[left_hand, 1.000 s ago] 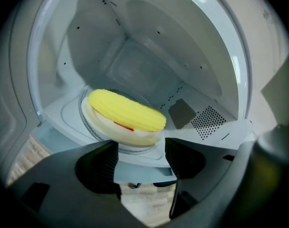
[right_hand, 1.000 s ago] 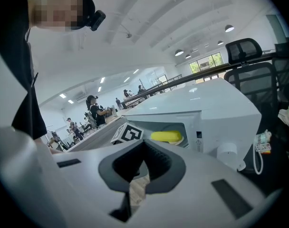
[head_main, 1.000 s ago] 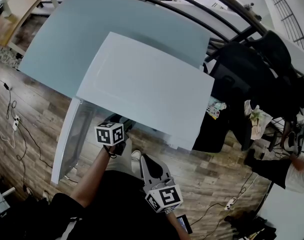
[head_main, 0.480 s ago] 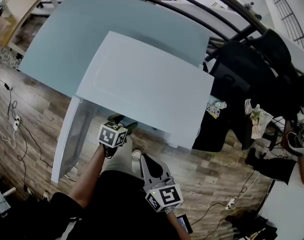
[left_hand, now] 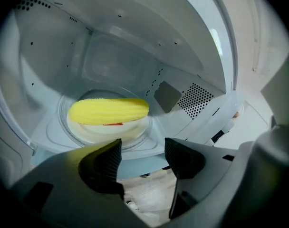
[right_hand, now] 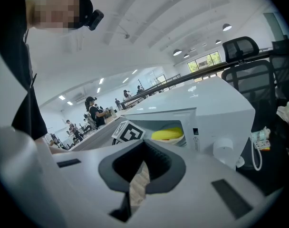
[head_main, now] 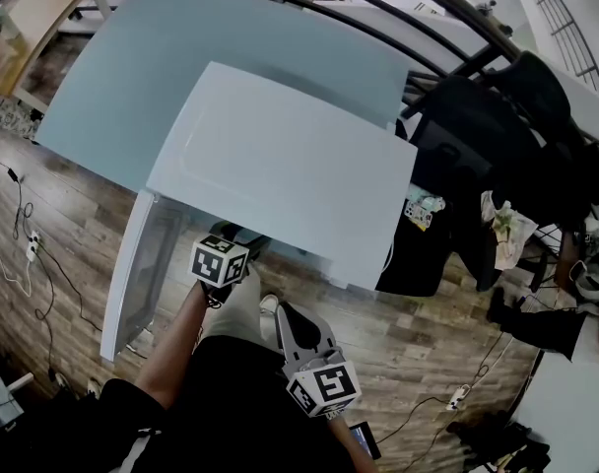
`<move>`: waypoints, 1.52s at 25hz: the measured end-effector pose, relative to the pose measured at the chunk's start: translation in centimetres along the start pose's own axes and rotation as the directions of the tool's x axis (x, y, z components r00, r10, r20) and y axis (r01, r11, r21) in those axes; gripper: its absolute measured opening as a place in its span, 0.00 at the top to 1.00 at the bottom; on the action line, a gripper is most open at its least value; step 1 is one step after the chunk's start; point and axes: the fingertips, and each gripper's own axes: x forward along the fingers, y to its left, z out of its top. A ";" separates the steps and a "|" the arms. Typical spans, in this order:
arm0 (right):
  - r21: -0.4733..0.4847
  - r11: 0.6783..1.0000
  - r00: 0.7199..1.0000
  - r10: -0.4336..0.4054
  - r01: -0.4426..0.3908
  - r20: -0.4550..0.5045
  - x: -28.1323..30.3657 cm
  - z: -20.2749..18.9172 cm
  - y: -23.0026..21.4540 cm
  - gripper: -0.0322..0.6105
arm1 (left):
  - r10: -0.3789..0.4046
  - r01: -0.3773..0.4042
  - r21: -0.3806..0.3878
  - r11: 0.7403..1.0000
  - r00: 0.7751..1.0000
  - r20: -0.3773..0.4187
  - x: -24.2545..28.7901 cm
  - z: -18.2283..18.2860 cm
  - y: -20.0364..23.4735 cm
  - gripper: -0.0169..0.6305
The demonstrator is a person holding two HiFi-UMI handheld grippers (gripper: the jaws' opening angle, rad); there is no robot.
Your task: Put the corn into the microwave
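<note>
One cob of yellow corn (left_hand: 109, 111) is listed lying on its side on a white plate (left_hand: 117, 131), centre-left in the left gripper view. The plate is seated on the round turntable ring inside the cavity of the white microwave (head_main: 280, 166). A perforated vent panel (left_hand: 196, 101) is noted on the cavity wall to the right of the cob.

The door (head_main: 132, 274) is shown swung open at the lower left of the head view.

Left gripper (left_hand: 143, 156): held at the cavity mouth, below the front edge of the microwave in the head view. Its jaws are set apart and nothing is held between them. Wood floor (head_main: 63, 225) is seen through the gap. The corn lies beyond the tips and is not touched.

Right gripper (right_hand: 143, 167): placed low in the centre of the head view, close to the person's body and well apart from the microwave. Its jaws are drawn close together, with only a thin slit left between them and nothing gripped.

A pale grey table (head_main: 181, 57) is recorded under the microwave, in the upper left of the head view. A black chair (head_main: 536, 116) is recorded at the right.
</note>
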 end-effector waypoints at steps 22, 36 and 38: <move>-0.022 0.999 0.998 0.049 -0.048 0.030 -4.0 -0.6 1.2 0.94 | 0.117 -0.123 0.017 0.992 0.972 0.205 -7.6 -0.8 -4.3 0.88; -0.074 0.992 0.990 0.109 -0.103 0.091 -8.1 -1.3 2.7 0.94 | 0.175 -0.202 0.048 0.978 0.926 0.334 -14.7 -4.4 -10.1 0.97; -0.084 0.991 0.988 0.113 -0.105 0.101 -8.6 -1.3 2.9 0.94 | 0.176 -0.210 0.055 0.976 0.914 0.365 -16.2 -4.9 -11.1 0.97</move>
